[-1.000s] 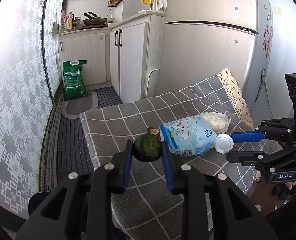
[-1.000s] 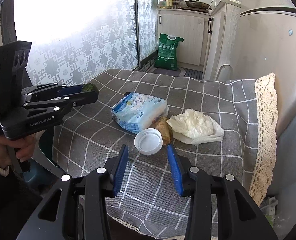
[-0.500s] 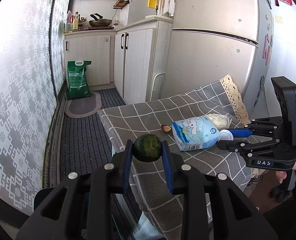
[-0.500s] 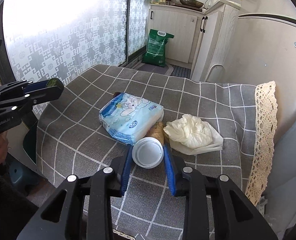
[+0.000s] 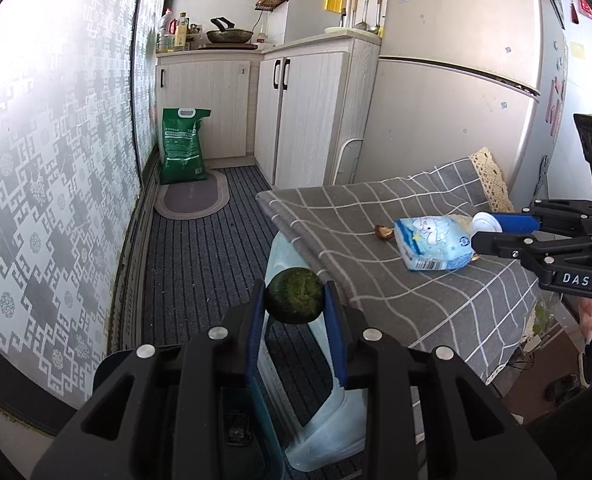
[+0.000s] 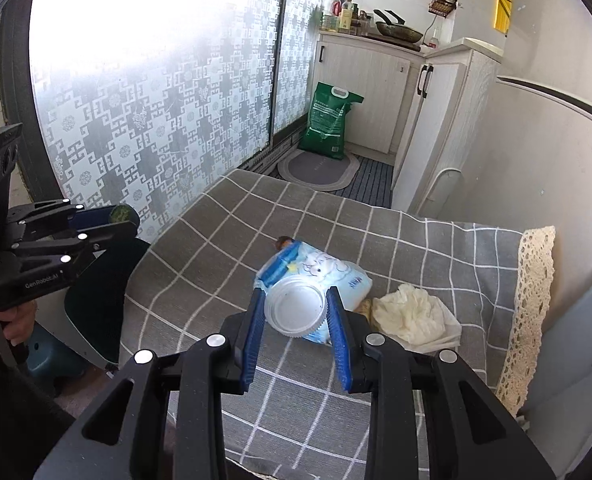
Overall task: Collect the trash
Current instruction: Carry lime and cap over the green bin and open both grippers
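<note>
While clamped between the blue pads of the left gripper [image 5: 294, 307], held off the desk [image 5: 415, 300] edge above a pale translucent container [image 5: 319, 420] on the floor: a dark green round fruit [image 5: 294, 295]. Pinched in the right gripper [image 6: 294, 311], raised over the checked cloth: a white lid [image 6: 294, 309]. Lying on the desk: blue tissue pack [image 6: 331, 270], crumpled white wrapper [image 6: 413, 316], and a small brown scrap [image 5: 383, 231], possibly peel.

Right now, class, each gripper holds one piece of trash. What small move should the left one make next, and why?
Probably lower the left gripper and release the green rind. It is clamped off the table's edge, over the pale blue bin. The right gripper holds the white lid above the table.
</note>
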The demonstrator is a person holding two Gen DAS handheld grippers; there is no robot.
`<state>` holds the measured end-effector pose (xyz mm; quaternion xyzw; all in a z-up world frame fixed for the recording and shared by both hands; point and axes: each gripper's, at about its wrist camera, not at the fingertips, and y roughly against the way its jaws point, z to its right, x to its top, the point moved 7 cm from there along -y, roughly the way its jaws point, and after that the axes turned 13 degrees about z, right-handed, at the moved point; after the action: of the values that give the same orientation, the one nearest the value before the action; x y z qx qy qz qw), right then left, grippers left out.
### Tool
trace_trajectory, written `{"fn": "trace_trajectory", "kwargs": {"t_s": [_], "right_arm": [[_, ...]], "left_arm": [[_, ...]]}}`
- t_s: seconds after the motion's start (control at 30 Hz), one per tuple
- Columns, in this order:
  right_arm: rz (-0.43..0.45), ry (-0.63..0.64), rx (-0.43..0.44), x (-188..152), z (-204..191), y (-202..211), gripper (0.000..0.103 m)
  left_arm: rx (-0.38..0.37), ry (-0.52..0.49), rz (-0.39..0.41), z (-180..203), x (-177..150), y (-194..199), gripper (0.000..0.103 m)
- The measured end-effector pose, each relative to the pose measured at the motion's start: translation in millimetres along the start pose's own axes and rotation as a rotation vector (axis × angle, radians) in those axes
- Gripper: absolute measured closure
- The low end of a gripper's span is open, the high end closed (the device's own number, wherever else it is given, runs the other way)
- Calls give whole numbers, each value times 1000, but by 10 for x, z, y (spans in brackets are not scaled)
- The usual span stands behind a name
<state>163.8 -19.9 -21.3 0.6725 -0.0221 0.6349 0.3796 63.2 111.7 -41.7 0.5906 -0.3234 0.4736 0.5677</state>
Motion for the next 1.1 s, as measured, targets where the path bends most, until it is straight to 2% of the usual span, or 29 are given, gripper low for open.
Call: {"fn": "trace_trajectory", "kwargs": {"t_s": [0.13, 0.6, 0.9, 1.1], "right_arm": [[4, 15, 38, 80, -203, -43, 72], [-11, 20, 196, 246, -942, -292, 72], [-51, 46, 272, 207, -1382, -495, 72], [-86, 64, 309, 141, -1642, -634, 72]], "left_arm": [[43, 9, -34, -179, -128, 16, 72], [102, 85, -129, -680, -546, 130, 72], [157, 149, -229, -1021, -1010, 138, 72], [171, 175, -280, -1139, -1186, 123, 72]]}}
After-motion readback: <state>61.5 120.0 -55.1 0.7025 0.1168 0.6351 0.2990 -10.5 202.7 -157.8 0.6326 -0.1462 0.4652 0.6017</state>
